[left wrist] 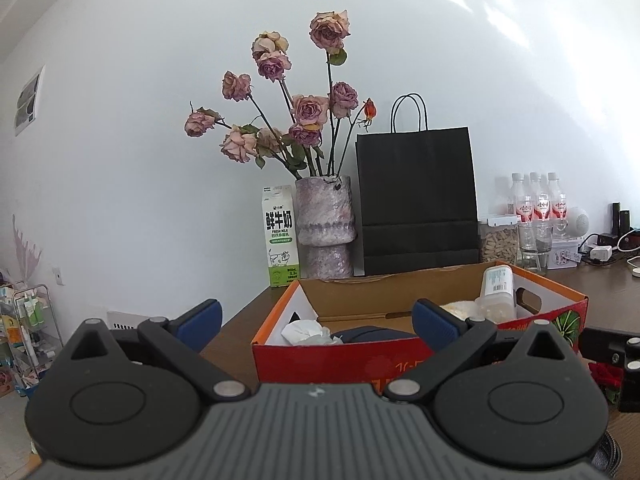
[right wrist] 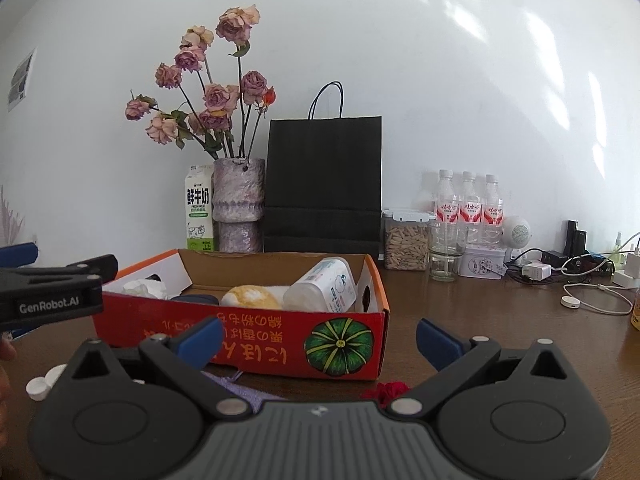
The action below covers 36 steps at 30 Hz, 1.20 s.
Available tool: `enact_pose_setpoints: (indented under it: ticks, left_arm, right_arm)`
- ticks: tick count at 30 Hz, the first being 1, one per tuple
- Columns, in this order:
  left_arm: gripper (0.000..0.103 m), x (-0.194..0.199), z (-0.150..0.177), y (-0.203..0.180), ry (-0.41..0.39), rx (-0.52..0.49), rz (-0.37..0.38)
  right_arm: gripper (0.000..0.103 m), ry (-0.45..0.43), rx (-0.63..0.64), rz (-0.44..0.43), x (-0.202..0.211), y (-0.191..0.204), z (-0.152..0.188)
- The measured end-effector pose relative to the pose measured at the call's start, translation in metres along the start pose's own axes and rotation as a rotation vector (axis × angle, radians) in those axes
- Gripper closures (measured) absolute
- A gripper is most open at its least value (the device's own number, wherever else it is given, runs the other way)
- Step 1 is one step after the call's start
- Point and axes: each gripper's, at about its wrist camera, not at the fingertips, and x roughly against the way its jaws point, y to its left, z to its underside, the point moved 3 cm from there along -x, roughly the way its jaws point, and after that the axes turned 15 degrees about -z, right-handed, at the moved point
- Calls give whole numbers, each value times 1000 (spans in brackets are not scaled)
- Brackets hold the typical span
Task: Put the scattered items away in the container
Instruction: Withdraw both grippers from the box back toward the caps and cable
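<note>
Both tongs gaped wide and empty before the red box [right wrist: 256, 336] on the desk [right wrist: 480, 320].
Left tongs [left wrist: 318, 322] faced crumpled tissue [left wrist: 306, 332] and plastic jar [left wrist: 497, 284] inside the box; only the right tongs [right wrist: 320, 338] view showed white caps [right wrist: 44, 384], red scrap [right wrist: 390, 392], purple cloth [right wrist: 240, 388] lying outside on desk.

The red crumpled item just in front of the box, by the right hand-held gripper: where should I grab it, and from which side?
Judging by the right wrist view, take the red crumpled item from above, across its bunched top. It lies low on the table close to the cardboard box, so a sideways approach looks cramped. The right hand-held gripper is open and nearest.
</note>
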Motion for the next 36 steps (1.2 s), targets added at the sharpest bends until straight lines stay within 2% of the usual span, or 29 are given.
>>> enact_pose_setpoints:
  ticks: [14,20,25,36]
  left_arm:
    - [0,24,29,39,84,-48,0]
    - [0,26,36,51,128,-28,0]
    - [0,25,50,48,197,-74,41]
    - [0,28,53,42,189,-114,53]
  right_arm:
    - [0,97,-61,-6,31,-5,27]
    - [0,127,-91,-13,34,-8,40]
    - [0,125,-89,-30,38,-7,42]
    - [0,154,-82,-45,33,-6,43]
